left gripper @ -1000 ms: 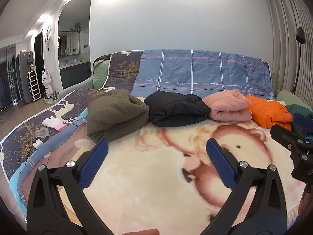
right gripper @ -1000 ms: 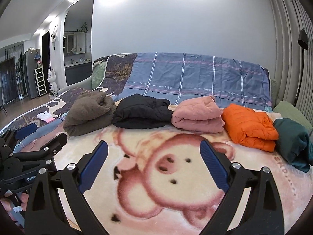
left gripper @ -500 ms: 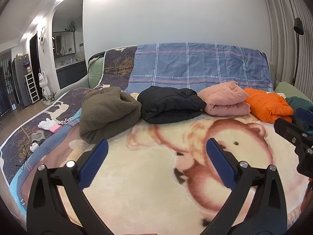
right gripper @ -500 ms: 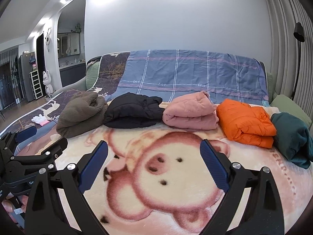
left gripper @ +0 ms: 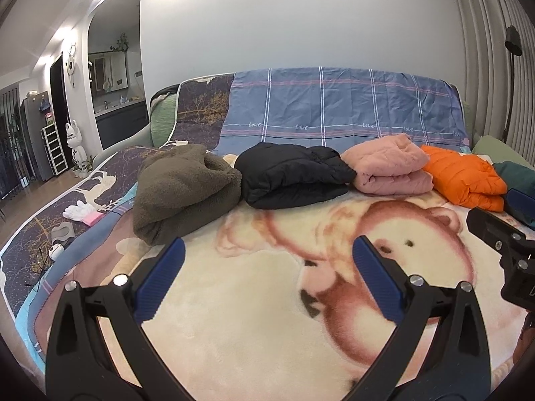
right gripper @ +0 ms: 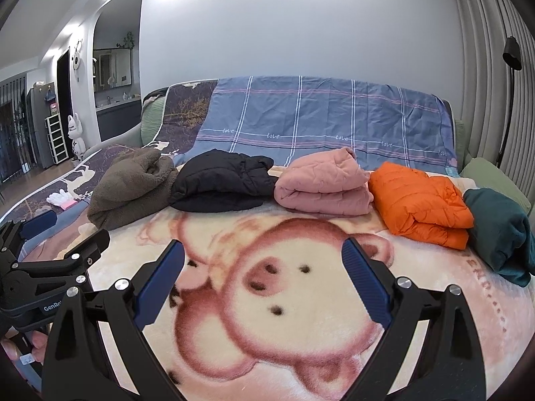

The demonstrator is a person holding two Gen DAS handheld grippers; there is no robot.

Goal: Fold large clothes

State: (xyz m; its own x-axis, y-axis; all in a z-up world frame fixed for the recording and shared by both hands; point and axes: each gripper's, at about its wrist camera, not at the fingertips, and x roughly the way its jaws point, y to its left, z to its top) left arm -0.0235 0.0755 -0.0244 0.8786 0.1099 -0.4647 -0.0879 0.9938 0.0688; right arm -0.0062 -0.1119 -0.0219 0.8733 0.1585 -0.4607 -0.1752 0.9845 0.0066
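Note:
Several folded garments lie in a row at the back of the bed: a brown fleece point(left gripper: 182, 193) point(right gripper: 130, 190), a black jacket point(left gripper: 291, 175) point(right gripper: 222, 182), a pink jacket point(left gripper: 391, 167) point(right gripper: 326, 183), an orange jacket point(left gripper: 464, 178) point(right gripper: 419, 200) and a dark green garment point(right gripper: 501, 230). My left gripper point(left gripper: 267, 254) is open and empty above the pig blanket point(left gripper: 260, 317). My right gripper point(right gripper: 262, 257) is open and empty above the pig's face. Each gripper shows at the edge of the other's view.
A blue plaid sheet point(left gripper: 334, 107) point(right gripper: 321, 117) covers the backrest. White gloves and small items point(left gripper: 80, 212) lie on the dark patterned cover at the left. A floor lamp point(right gripper: 510, 67) and curtains stand at the right. A doorway and shelves are far left.
Both views have shifted slightly: the clothes row sits a little higher and farther in frame. Both grippers stay open and empty.

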